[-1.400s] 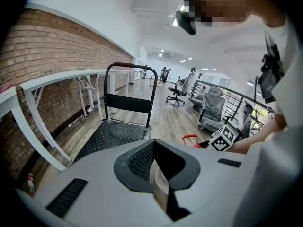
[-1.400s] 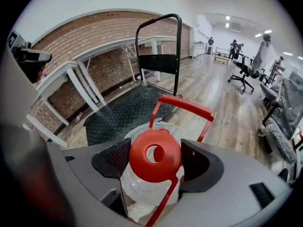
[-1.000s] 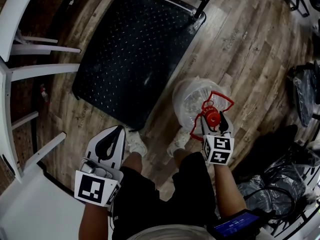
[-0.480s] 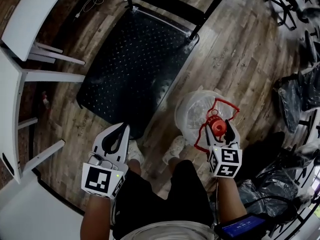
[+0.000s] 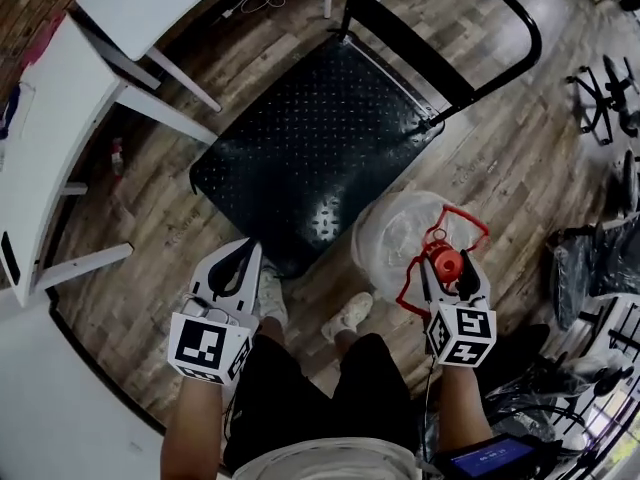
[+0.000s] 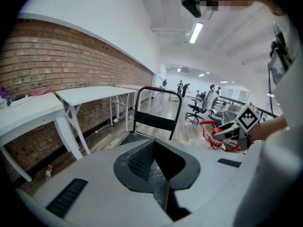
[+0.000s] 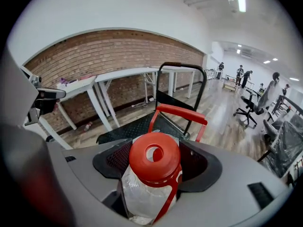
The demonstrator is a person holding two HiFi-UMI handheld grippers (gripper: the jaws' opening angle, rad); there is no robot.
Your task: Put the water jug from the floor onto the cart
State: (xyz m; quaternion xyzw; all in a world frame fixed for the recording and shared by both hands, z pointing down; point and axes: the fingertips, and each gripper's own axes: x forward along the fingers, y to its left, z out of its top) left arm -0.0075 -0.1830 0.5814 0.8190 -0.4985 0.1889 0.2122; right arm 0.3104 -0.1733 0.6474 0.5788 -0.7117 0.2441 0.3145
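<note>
The water jug (image 5: 393, 236) is clear plastic with a red cap (image 7: 154, 161) and a red carry handle (image 7: 181, 112). My right gripper (image 5: 446, 268) is shut on its neck just under the cap, jaws on either side. In the head view the jug sits beside the near right edge of the black platform cart (image 5: 320, 153), over the wooden floor; I cannot tell whether its base touches the floor. The cart's black push handle (image 5: 500, 28) rises at the far end. My left gripper (image 5: 243, 258) is shut and empty, near the cart's front corner.
White tables (image 5: 70, 118) stand along the brick wall at left. Office chairs (image 5: 600, 103) and black bags (image 5: 580, 268) lie to the right. The person's shoes (image 5: 345, 318) are just before the cart's near edge. More people and chairs (image 6: 203, 105) are far down the room.
The head view has swung up, so the cart's push handle and more of the tables now show. The right gripper keeps its hold on the jug beside the cart. The left gripper stays shut.
</note>
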